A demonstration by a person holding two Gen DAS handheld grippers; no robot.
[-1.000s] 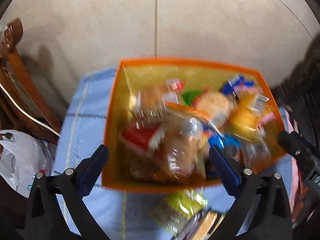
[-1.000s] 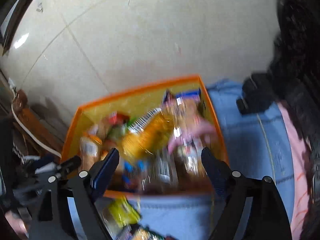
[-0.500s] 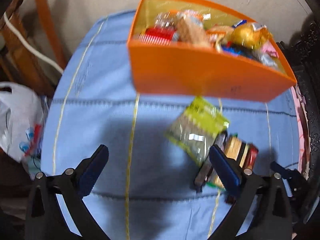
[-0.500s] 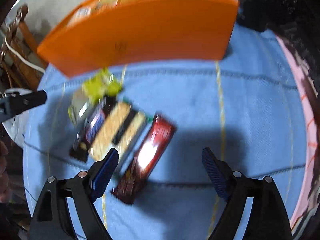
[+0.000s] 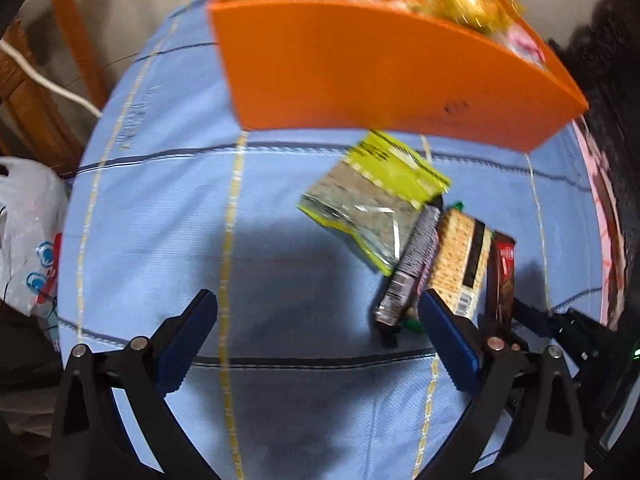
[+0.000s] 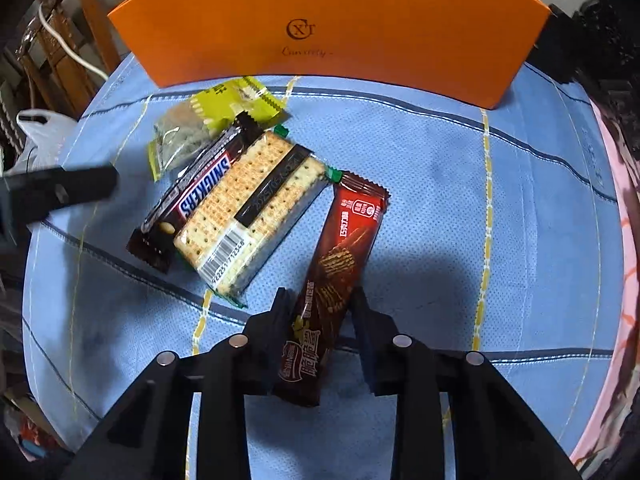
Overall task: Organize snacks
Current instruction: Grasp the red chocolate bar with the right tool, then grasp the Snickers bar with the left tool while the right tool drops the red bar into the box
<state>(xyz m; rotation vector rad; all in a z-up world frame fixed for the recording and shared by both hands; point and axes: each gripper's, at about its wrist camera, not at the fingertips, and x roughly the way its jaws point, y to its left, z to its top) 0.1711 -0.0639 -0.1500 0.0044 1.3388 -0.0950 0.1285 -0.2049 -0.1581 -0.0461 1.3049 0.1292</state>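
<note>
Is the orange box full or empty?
Not empty: the left wrist view shows wrapped snacks piled inside the orange box, reaching its rim. Blur hides how many.

Box (image 6: 328,40): orange, dark logo print.
Tablecloth (image 6: 440,184): light blue, dark blue and yellow grid lines.
Chocolate wafer bar (image 6: 336,272): dark brown wrapper, red top end.
Cracker pack (image 6: 248,216): tan dotted crackers, black band, white barcode.
Snickers bar (image 6: 200,196): brown, blue-and-white lettering.
Seed packet (image 5: 372,196): lime green, clear window.
Left gripper (image 5: 316,344): black, blue pads.
</note>
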